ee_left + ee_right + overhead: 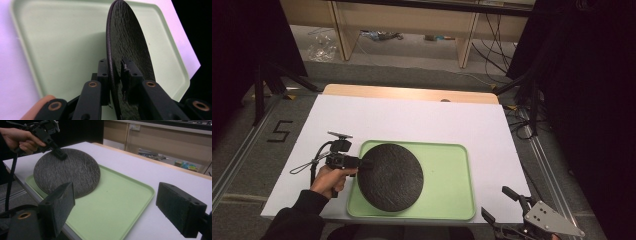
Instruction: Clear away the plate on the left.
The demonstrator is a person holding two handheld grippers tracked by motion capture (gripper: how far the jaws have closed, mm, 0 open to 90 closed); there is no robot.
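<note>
Your left tongs (365,163) clamp the dark round plate's (393,177) rim over the green tray (447,175).
The tray sits at the desk's (412,120) near edge on white covering; your right tongs (502,202) gape wide off the near right corner, grey floor and wooden shelving beyond.

A: The right gripper (508,205) is cut by the bottom edge in the high view; the hand holding it is hidden.

B: Yes, and the left gripper view cuts the dark round plate (130,50) at its bottom edge
</note>
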